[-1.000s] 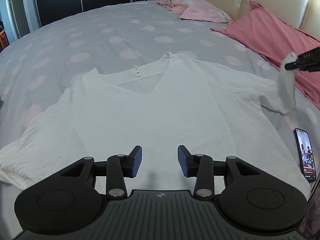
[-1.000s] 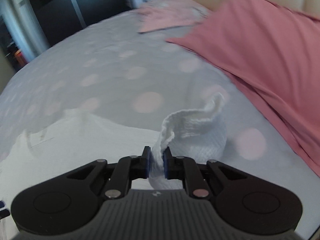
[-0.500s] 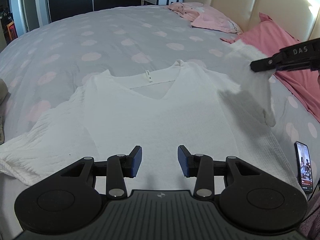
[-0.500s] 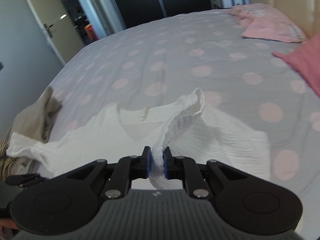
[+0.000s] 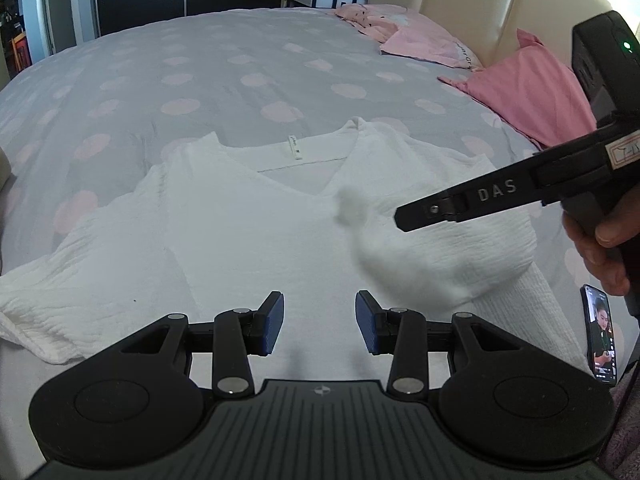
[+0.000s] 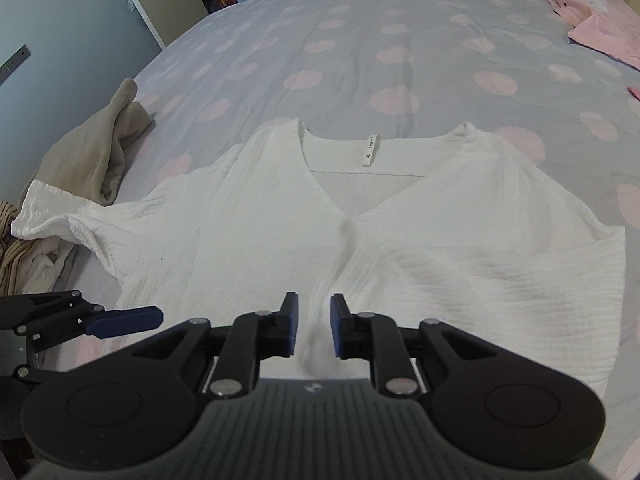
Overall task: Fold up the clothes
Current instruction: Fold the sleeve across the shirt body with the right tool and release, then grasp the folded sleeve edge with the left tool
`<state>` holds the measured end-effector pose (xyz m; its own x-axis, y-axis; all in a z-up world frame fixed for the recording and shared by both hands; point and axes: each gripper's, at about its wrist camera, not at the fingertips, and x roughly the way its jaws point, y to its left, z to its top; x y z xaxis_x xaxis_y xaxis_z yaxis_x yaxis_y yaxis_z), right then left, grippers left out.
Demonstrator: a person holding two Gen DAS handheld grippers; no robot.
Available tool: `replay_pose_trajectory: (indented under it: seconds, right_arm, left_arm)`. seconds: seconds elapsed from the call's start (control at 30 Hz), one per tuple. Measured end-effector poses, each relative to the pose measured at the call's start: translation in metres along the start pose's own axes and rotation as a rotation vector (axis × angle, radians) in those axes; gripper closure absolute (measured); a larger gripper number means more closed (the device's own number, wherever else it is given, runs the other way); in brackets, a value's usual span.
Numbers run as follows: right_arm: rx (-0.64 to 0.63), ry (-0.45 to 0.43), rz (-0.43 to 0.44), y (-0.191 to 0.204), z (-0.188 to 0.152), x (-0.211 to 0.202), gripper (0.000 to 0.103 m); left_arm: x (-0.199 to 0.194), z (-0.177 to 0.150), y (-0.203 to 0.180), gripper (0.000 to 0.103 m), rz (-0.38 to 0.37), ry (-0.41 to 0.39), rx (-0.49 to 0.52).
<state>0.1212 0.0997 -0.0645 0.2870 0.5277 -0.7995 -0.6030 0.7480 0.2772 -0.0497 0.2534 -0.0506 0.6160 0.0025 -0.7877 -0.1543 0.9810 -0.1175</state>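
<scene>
A white V-neck top (image 5: pixel 248 224) lies face up on the polka-dot bed cover (image 5: pixel 200 80), neck label (image 6: pixel 371 151) towards the far side. Its right sleeve (image 5: pixel 420 264) is folded in over the chest and looks blurred, dropping just below my right gripper (image 6: pixel 314 326). That gripper is open, and from the side it (image 5: pixel 402 220) hovers above the sleeve. The other sleeve (image 5: pixel 80 272) lies spread out flat. My left gripper (image 5: pixel 320 320) is open above the hem with nothing between its fingers; one blue pad (image 6: pixel 124 322) shows in the right wrist view.
A phone (image 5: pixel 600 336) with a lit screen lies by the top's right hem. A pink pillow (image 5: pixel 528 88) and pink garment (image 5: pixel 420 36) sit by the headboard. A beige garment (image 6: pixel 96 148) and striped clothes (image 6: pixel 12 256) lie left of the top. A hand (image 5: pixel 600 248) holds the right gripper.
The right gripper carried the right sleeve leftwards over the chest, then opened and let it go. The left gripper stayed open and rose slightly over the hem.
</scene>
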Motion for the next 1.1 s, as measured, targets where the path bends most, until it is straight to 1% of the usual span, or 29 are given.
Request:
replay_pose_trajectory:
  seconds: [0.13, 0.17, 0.2, 0.37, 0.53, 0.67, 0.77, 0.8, 0.83, 0.87, 0.93, 0.97, 1.0, 1.07, 1.1]
  right_arm:
    - [0.015, -0.018, -0.01, -0.008, 0.001, -0.007, 0.078]
    - [0.022, -0.025, -0.019, -0.014, 0.001, -0.011, 0.073]
    - [0.029, -0.031, -0.028, -0.02, 0.0, -0.015, 0.07]
    - [0.065, -0.064, -0.072, -0.049, -0.002, -0.034, 0.069]
    - [0.094, -0.085, -0.144, -0.088, -0.012, -0.055, 0.067]
    - [0.108, -0.076, -0.201, -0.116, -0.026, -0.065, 0.065]
    - [0.112, -0.054, -0.229, -0.132, -0.037, -0.067, 0.063]
    - [0.113, -0.045, -0.235, -0.135, -0.04, -0.067, 0.063]
    - [0.112, -0.038, -0.241, -0.139, -0.043, -0.067, 0.063]
    - [0.109, -0.034, -0.247, -0.142, -0.045, -0.067, 0.062]
    - [0.101, -0.027, -0.256, -0.146, -0.049, -0.067, 0.061]
    - [0.099, -0.024, -0.259, -0.149, -0.05, -0.067, 0.059]
    - [0.096, -0.02, -0.26, -0.15, -0.051, -0.067, 0.059]
    - [0.088, -0.011, -0.262, -0.154, -0.055, -0.067, 0.058]
    - [0.084, -0.006, -0.264, -0.155, -0.056, -0.066, 0.057]
  left_arm:
    - [0.006, 0.001, -0.004, 0.061, -0.039, 0.004, -0.005]
    - [0.01, 0.001, -0.006, 0.06, -0.045, 0.006, -0.008]
    - [0.013, 0.001, -0.007, 0.06, -0.051, 0.009, -0.013]
    - [0.032, 0.006, -0.012, 0.06, -0.096, 0.034, -0.056]
    - [0.06, 0.01, -0.028, 0.06, -0.088, 0.084, -0.048]
    - [0.082, 0.01, -0.032, 0.06, -0.086, 0.12, -0.076]
    - [0.095, 0.01, -0.034, 0.061, -0.108, 0.145, -0.091]
    - [0.098, 0.01, -0.036, 0.062, -0.109, 0.152, -0.085]
    - [0.101, 0.009, -0.038, 0.066, -0.101, 0.156, -0.072]
    - [0.104, 0.008, -0.04, 0.074, -0.087, 0.155, -0.056]
    - [0.106, 0.007, -0.041, 0.081, -0.08, 0.147, -0.031]
    - [0.105, 0.007, -0.041, 0.086, -0.084, 0.138, -0.028]
    - [0.104, 0.008, -0.041, 0.089, -0.084, 0.128, -0.025]
    - [0.097, 0.012, -0.039, 0.103, -0.086, 0.096, -0.032]
    - [0.093, 0.014, -0.037, 0.103, -0.088, 0.079, -0.037]
